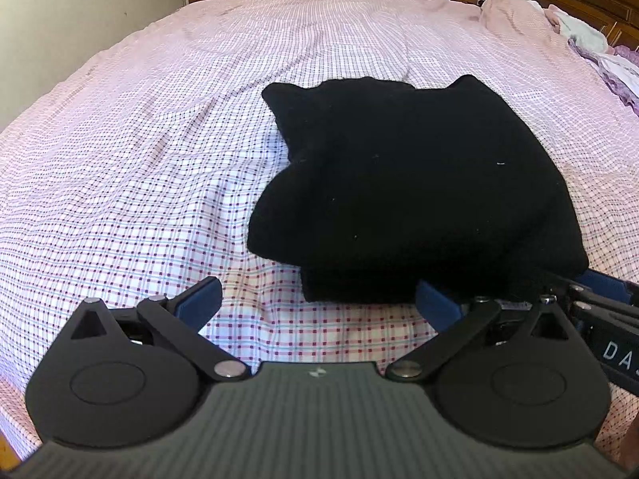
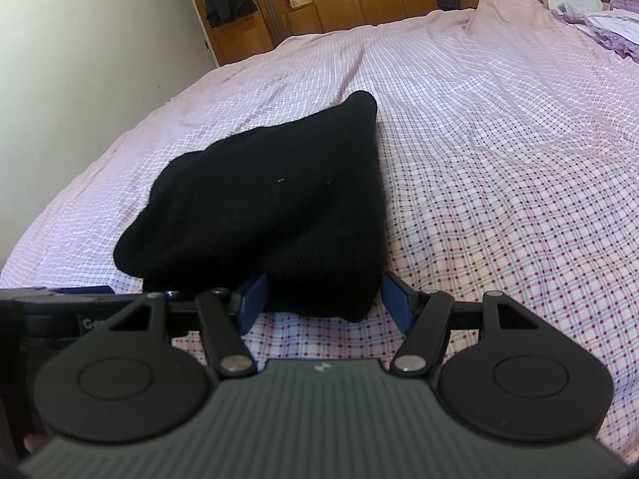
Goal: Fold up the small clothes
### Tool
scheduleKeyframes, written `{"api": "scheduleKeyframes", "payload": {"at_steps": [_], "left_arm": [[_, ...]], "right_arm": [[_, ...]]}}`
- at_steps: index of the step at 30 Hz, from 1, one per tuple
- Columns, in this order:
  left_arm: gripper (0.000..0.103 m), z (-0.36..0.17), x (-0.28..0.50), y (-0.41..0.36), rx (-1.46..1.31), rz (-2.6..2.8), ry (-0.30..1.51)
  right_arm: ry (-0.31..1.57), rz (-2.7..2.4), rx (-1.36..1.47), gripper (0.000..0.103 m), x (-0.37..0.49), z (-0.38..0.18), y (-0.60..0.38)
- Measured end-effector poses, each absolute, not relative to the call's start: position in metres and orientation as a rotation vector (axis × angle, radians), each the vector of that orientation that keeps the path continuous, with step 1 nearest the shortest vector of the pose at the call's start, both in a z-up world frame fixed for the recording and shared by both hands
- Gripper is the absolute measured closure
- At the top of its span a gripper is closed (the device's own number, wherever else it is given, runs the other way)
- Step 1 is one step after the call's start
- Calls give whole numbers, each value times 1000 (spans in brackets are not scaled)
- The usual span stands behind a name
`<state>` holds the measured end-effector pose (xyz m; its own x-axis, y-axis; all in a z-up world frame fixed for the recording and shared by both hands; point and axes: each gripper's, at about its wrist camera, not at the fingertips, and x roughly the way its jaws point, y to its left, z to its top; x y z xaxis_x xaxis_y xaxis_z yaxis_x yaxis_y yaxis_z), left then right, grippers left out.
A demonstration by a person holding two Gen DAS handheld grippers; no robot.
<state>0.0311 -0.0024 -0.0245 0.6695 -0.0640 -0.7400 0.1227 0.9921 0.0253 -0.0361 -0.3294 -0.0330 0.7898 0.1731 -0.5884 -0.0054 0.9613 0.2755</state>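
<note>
Garment first: a black knit top [image 1: 403,187] lies folded in a thick bundle on the checked bedsheet [image 1: 131,183]. Left gripper [image 1: 315,303] and right gripper [image 2: 323,299] both gape at its near edge, holding nothing. Folding looks nearly done; next, probably square the bundle up.

Black left gripper [image 1: 319,299] and right gripper [image 2: 323,299]: blue pads, silver rivets, ribbed grey bodies.
</note>
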Motion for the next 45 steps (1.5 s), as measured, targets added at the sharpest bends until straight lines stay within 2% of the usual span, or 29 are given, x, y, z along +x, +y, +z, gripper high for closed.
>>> {"api": "scheduleKeyframes", "payload": {"at_steps": [45], "left_arm": [[0, -25, 34, -6, 91, -104, 832]], "right_arm": [[656, 99, 263, 37, -36, -33, -328]]}}
